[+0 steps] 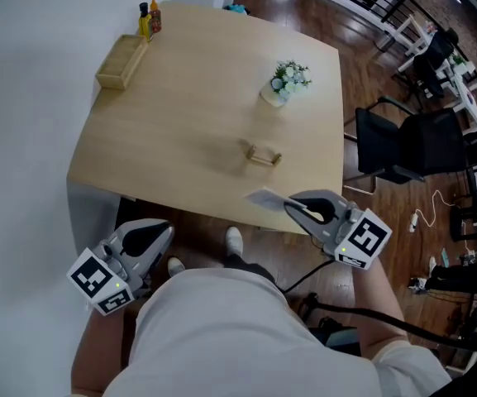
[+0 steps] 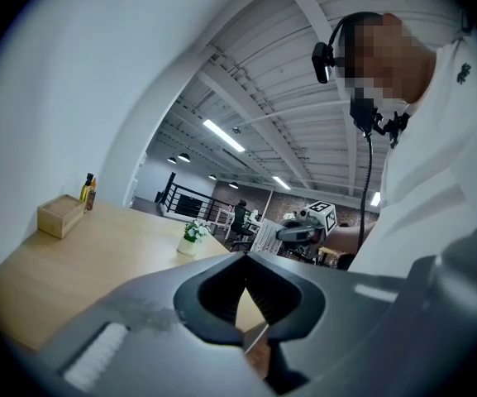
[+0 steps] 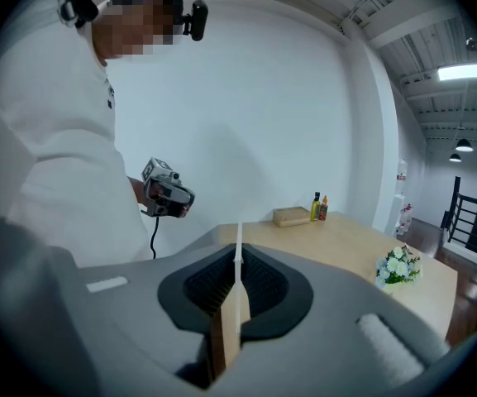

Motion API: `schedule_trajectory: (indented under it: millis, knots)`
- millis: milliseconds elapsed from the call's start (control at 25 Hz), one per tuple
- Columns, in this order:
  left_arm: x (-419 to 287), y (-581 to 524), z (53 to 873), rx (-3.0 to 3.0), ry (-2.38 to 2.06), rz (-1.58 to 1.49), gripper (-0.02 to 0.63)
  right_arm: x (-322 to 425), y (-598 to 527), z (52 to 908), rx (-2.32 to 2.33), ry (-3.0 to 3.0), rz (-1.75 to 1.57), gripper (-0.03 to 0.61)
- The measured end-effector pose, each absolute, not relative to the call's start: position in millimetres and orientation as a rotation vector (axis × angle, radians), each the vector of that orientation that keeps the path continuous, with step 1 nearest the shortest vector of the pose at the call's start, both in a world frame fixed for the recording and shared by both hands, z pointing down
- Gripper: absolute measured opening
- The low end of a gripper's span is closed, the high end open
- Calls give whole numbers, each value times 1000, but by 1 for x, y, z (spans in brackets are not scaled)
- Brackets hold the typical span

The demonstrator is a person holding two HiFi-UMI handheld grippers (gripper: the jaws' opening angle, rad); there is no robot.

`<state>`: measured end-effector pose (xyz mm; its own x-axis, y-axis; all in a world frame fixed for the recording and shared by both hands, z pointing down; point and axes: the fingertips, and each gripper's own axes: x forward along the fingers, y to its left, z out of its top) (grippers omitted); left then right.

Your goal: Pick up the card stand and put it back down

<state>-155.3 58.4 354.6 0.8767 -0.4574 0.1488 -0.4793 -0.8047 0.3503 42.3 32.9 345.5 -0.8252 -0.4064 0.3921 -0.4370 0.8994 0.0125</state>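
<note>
Now, see the card stand up in the air, just off the near edge of the worktop, not resting on it. Made of a thin bit of wood with a white card stuck in it. Pinched tight by the right tongs on the wood part, with the card poking out in front. See the left tongs pressed together too, with nothing in them, down low by the person's side. Looks very light and easy to lift. Hard and stiff at the wood part, so good to squeeze there. Thin and bendy at the card, so best not to pinch that. Might tip over when put down, so better to lower slow and flat onto the worktop
</note>
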Motion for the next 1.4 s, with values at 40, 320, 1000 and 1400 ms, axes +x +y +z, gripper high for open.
schedule_trajectory:
  millis: [40, 320, 1000, 1400]
  knots:
    - [-152, 53, 355, 2661, -711, 79, 0, 49, 23, 347, 618, -2671, 108, 20]
    - [-131, 31, 357, 2619, -810, 78, 0, 86, -42, 362, 563, -2676, 107, 20]
    - [-84, -5, 355, 2526, -990, 127, 0, 129, -154, 451, 425, -2641, 236, 20]
    - [-70, -10, 357, 2492, -1037, 155, 0, 130, -167, 484, 374, -2647, 280, 20]
